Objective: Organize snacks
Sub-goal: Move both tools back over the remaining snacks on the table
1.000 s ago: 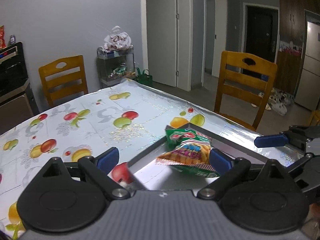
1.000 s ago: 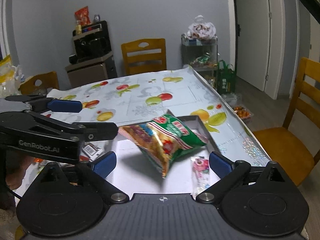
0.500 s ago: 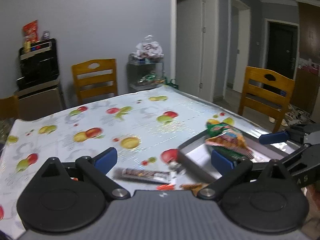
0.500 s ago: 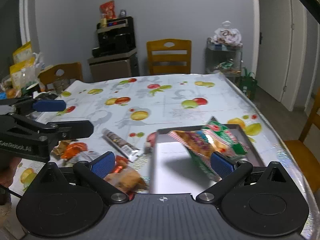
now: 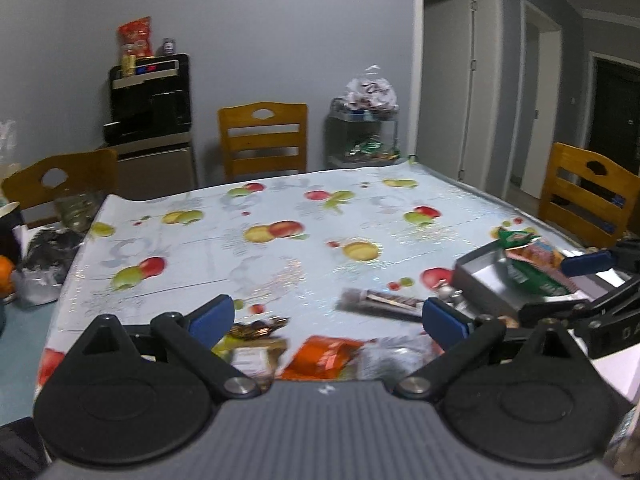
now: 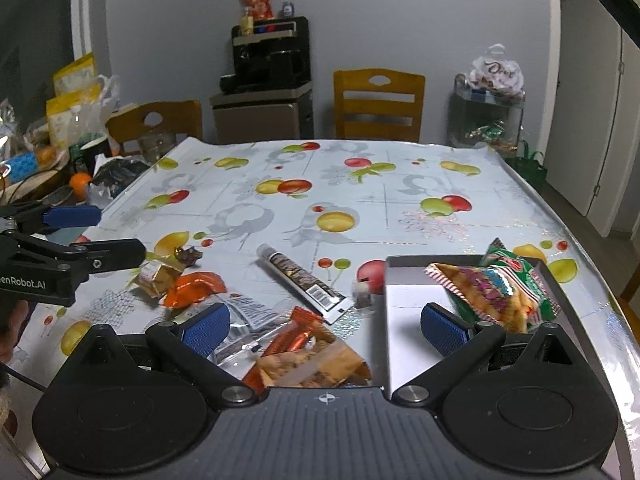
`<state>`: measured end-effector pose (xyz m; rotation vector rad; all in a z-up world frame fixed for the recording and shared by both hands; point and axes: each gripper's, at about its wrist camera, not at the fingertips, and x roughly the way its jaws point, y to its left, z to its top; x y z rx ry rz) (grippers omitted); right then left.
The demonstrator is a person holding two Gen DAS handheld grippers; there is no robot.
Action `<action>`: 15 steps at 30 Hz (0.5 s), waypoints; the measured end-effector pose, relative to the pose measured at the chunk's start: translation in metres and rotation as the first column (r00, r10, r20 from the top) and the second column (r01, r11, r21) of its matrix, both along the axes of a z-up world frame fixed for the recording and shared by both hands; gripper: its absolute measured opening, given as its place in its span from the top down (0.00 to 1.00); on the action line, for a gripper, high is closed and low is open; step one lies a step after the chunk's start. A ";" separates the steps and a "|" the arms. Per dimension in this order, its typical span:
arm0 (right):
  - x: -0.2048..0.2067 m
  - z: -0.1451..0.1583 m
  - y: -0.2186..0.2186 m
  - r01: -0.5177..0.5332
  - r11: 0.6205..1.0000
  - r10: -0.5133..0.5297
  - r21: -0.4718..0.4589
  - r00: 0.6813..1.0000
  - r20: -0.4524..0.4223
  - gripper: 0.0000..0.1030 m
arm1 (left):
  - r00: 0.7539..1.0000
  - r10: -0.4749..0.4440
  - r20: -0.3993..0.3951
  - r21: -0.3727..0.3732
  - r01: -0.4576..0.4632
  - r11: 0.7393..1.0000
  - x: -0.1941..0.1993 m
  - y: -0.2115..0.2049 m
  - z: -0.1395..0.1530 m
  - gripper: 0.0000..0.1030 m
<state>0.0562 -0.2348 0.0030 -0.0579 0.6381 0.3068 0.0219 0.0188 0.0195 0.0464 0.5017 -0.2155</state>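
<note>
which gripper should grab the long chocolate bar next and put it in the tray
Probably right. The right gripper is open and empty, with the chocolate bar lying just ahead, next to the tray. The left gripper is open too, but sits farther from the tray.

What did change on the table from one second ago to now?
Both views swung left from the tray toward the loose snacks. The left hand-held gripper and right hand-held gripper stay open and empty. The green snack bag stays in the tray.
</note>
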 end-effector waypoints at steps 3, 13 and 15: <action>0.000 -0.001 0.005 -0.011 1.000 0.011 -0.001 1.000 -0.001 0.00 | 1.000 0.030 0.006 0.011 -0.030 0.999 -0.008 0.016 -0.003 0.02; -0.001 -0.012 0.027 -0.080 0.996 0.080 -0.023 0.997 -0.018 0.00 | 0.997 0.070 -0.036 0.079 -0.067 0.995 -0.017 0.033 -0.029 0.02; -0.002 -0.013 0.033 -0.097 0.994 0.097 -0.040 0.995 -0.018 0.00 | 0.996 0.079 -0.043 0.099 -0.074 0.992 -0.016 0.034 -0.034 0.02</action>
